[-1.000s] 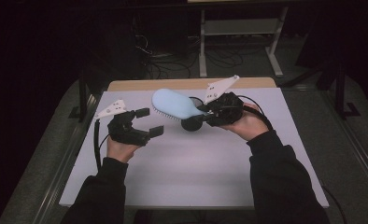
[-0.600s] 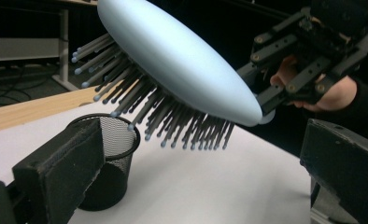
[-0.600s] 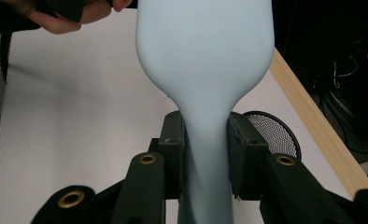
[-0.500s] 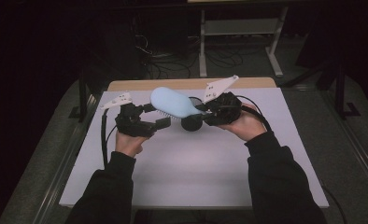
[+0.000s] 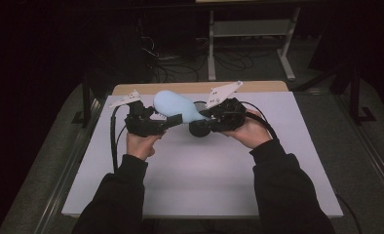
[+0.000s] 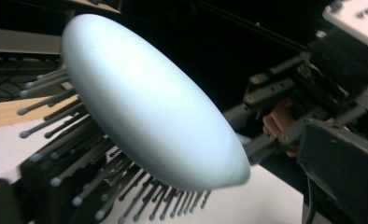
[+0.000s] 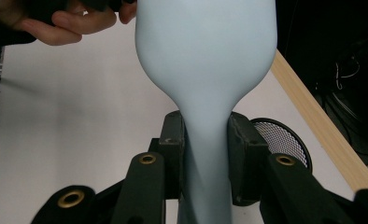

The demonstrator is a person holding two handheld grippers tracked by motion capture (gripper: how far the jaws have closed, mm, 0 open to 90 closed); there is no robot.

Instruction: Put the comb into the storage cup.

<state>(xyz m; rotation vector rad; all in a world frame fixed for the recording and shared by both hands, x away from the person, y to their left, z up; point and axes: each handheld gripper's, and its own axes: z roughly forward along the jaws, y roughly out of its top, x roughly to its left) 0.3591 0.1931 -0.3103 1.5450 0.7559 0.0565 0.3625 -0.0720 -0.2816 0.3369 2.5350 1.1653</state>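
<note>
Two black jaws of the right gripper clamp the narrow handle of the pale blue hairbrush, held above the white table. Its handle end is cut off below that grip. Just beside the brush head, the left gripper blurs against the bristles; whether its jaws pinch anything cannot be made out. Behind the handle, a black mesh cup stands half hidden.

Hairbrush handle hidden behind its head, bristle tips cut off below, mesh cup seemingly half hidden.
</note>
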